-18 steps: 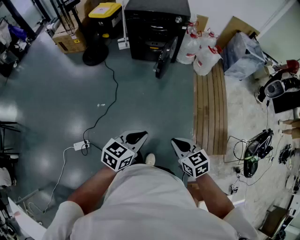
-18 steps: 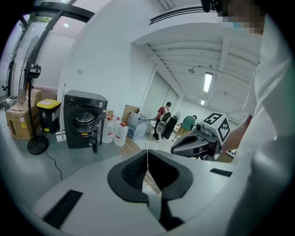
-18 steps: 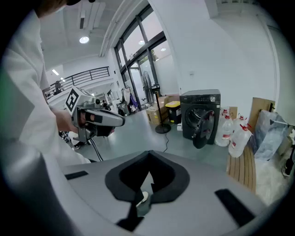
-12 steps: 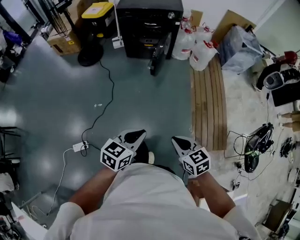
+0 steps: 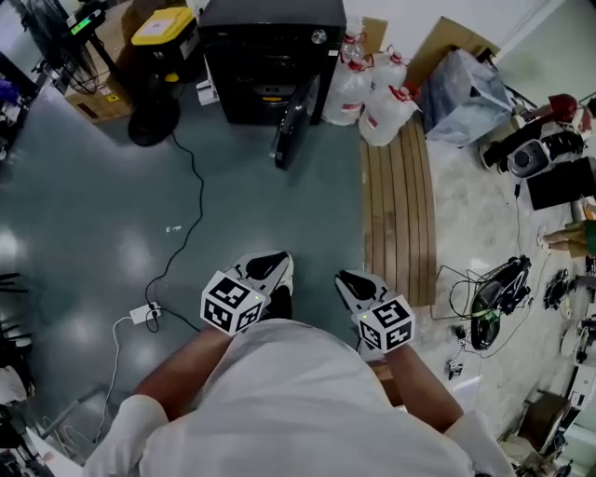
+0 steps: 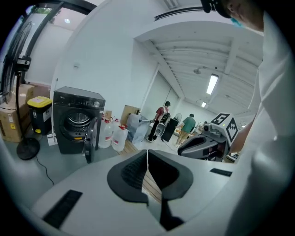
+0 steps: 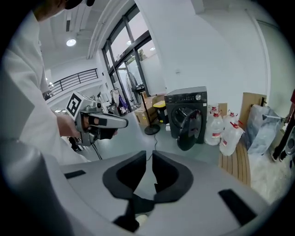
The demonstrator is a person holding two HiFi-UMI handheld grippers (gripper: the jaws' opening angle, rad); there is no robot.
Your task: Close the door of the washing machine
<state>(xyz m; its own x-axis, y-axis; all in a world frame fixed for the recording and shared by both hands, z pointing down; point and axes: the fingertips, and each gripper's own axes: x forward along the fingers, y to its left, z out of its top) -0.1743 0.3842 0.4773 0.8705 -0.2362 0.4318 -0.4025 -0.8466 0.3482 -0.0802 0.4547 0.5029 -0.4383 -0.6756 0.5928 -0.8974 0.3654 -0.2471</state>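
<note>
Clear water jugs (image 5: 372,93) with red caps stood at the head of a slatted wooden board (image 5: 399,205), with a grey bag (image 5: 461,88) slumped just beside them. A black cable (image 5: 191,200) snaked across the floor to a white plug block (image 5: 142,313). A yellow-lidded bin (image 5: 163,28) sat near a round black stand base (image 5: 149,121).

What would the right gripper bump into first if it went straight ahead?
Mostly bare floor lies ahead. The right gripper seems aimed at the black stand, just left of the open door, so it would probably meet the stand first, though depth is hard to judge.
</note>
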